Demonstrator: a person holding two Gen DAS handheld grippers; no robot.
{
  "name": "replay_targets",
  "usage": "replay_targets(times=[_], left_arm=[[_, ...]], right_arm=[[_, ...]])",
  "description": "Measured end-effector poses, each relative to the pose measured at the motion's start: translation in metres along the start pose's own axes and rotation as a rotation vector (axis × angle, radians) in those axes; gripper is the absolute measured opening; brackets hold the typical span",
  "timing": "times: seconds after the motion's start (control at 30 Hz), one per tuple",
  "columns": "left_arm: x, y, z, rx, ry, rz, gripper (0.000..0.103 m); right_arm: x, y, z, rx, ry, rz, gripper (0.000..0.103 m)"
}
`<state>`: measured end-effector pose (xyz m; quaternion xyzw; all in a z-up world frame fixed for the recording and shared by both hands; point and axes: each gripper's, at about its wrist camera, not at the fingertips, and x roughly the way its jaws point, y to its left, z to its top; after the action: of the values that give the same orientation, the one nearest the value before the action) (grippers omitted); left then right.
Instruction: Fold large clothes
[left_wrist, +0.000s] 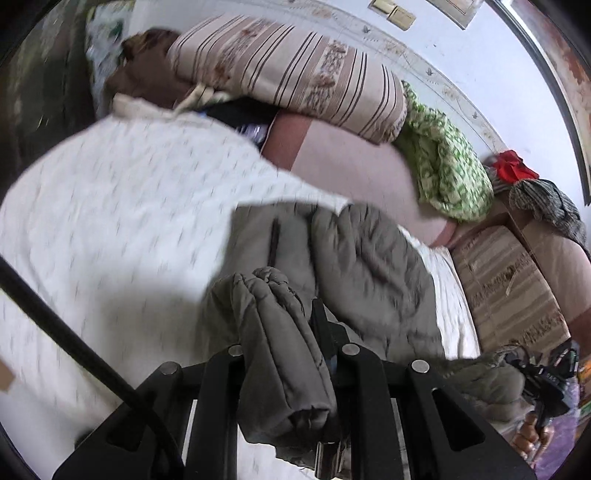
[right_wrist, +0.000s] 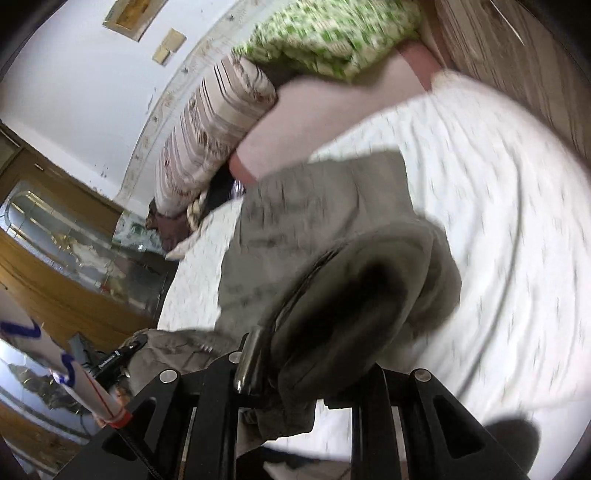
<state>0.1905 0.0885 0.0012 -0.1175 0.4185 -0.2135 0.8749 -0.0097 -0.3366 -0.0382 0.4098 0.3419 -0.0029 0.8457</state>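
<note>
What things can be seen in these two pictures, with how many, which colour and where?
padded jacket: one, grey-olive, on the white bedcover, part of it lifted by both grippers
bedcover: one, white with small marks, spread over the bed
pink sheet: one, pale pink, beyond the bedcover
striped bedding roll: one, beige with brown stripes, by the wall
green patterned cloth: one, green and white, beside the striped roll
red cloth: one, red, on a grey knitted item at the right
cardboard box: one, brown, at the bed's right edge
wooden cabinet: one, brown, left of the bed
left gripper: one, black, shut on a jacket fold
right gripper: one, black, shut on jacket fabric
</note>
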Motion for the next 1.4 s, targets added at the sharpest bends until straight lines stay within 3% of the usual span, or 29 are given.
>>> replay_targets(times=[0.23, 0.43, 0.53, 0.77, 0.9, 1.07, 1.17, 1.27, 1.3, 1.4], left_arm=[[0.073, -0.024, 0.084, 0.022, -0.015, 0.071, 0.017], [0.169, -0.025, 0.136, -0.006, 0.051, 0.174, 0.018], [0.211, -0.019, 0.148, -0.011, 0.089, 0.228, 0.018], [0.288, 0.005, 0.153, -0.05, 0.167, 0.273, 0.019], [0.316, 0.009, 0.148, -0.046, 0.19, 0.299, 0.02], [0.317, 0.011, 0.155, -0.07, 0.218, 0.279, 0.022], [0.294, 0.015, 0.164, -0.098, 0.196, 0.188, 0.031], [0.269, 0.018, 0.17, -0.146, 0.158, 0.094, 0.044], [0.26, 0.018, 0.171, -0.156, 0.145, 0.076, 0.047], [0.236, 0.01, 0.174, -0.15, 0.116, 0.061, 0.053]], right_arm=[[0.042, 0.015, 0.087, -0.006, -0.063, -0.063, 0.021], [0.107, -0.003, 0.148, 0.023, -0.04, -0.154, 0.021], [0.149, -0.019, 0.171, 0.056, -0.02, -0.204, 0.022], [0.216, -0.051, 0.196, 0.111, 0.013, -0.245, 0.023], [0.24, -0.062, 0.203, 0.113, 0.024, -0.261, 0.024], [0.252, -0.071, 0.205, 0.159, 0.022, -0.255, 0.027], [0.242, -0.064, 0.207, 0.141, -0.002, -0.22, 0.045], [0.222, -0.053, 0.209, 0.124, -0.062, -0.178, 0.076], [0.214, -0.047, 0.21, 0.112, -0.087, -0.167, 0.09], [0.192, -0.026, 0.213, 0.057, -0.155, -0.178, 0.092]])
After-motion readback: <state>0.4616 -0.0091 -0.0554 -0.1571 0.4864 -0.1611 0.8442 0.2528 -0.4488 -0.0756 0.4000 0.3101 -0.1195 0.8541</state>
